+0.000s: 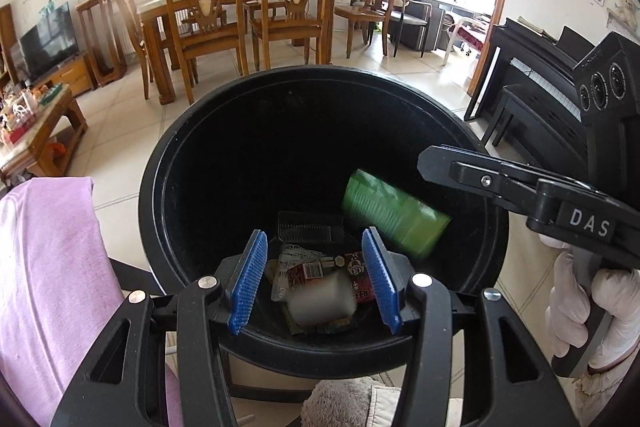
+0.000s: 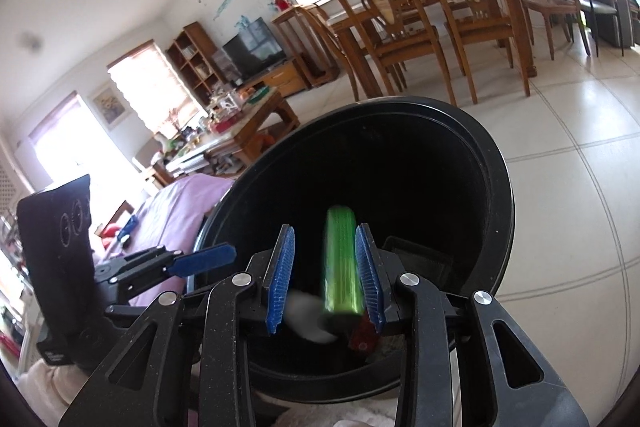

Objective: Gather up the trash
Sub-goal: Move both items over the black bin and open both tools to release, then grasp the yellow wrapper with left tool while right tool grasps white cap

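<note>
While both grippers hang over the round black bin [image 1: 168, 163], left gripper [image 1: 314, 277] is spread, empty – right gripper [image 2: 325, 277] parted; blurred green pack [image 2: 340, 259] loose between its ribbed blue pads [image 2: 366, 267]

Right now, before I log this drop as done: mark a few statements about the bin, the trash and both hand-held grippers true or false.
1. The bin is black. True.
2. The bin holds nothing. False: wrappers lie at its bottom.
3. A green packet is within the bin's opening. True.
4. The left hand-held gripper clamps a wrapper. False: its pads stand apart, pressing nothing.
5. The right hand-held gripper is over the dining table. False: it is at the bin's mouth.
</note>
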`<state>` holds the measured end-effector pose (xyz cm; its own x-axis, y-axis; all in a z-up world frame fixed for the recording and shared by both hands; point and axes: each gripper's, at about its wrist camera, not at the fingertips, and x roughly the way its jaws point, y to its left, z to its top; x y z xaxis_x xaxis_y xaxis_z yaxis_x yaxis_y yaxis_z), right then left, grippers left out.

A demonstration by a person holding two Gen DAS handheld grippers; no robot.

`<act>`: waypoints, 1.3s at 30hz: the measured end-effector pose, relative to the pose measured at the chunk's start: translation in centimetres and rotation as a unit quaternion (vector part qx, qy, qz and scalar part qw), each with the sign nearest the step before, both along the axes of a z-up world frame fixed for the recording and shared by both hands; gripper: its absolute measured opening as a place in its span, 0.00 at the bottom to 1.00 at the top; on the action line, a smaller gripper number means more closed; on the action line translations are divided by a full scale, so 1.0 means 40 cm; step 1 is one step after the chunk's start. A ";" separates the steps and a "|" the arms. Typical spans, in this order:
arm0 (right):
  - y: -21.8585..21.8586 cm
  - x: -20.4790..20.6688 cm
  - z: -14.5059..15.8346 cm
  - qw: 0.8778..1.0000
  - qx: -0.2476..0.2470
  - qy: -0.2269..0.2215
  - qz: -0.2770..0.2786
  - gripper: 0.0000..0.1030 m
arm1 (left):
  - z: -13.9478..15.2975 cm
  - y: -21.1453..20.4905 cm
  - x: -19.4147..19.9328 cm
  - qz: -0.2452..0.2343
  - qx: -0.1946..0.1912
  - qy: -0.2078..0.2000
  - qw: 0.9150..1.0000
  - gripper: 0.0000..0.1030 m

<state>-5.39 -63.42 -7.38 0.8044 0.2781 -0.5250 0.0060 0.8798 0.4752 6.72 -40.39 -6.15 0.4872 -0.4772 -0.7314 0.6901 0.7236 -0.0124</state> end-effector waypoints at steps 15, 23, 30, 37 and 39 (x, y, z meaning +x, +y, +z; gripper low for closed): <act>0.075 -0.022 0.051 1.000 -0.003 -0.025 0.013 0.59 | 0.087 0.138 -0.089 0.022 -0.021 -0.035 0.999 0.77; 0.237 0.020 0.109 0.996 -0.023 -0.038 0.071 0.60 | 0.140 0.402 -0.148 0.098 -0.050 -0.062 0.992 0.77; 0.458 0.081 0.131 0.988 -0.039 -0.036 0.143 0.61 | 0.134 0.675 -0.189 0.205 -0.058 -0.070 0.974 0.77; 0.726 0.127 0.124 0.973 -0.056 -0.025 0.223 0.61 | 0.074 0.841 -0.184 0.269 -0.038 -0.022 0.962 0.77; 0.799 0.140 0.118 0.968 -0.067 -0.017 0.241 0.64 | 0.057 0.847 -0.170 0.264 -0.034 0.003 0.964 0.77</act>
<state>0.23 -31.45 -2.66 0.6146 0.5569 -0.5587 -0.4347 0.8301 0.3492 -0.07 -6.52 -3.87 0.6704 -0.2107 -0.7115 0.2257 0.9713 -0.0750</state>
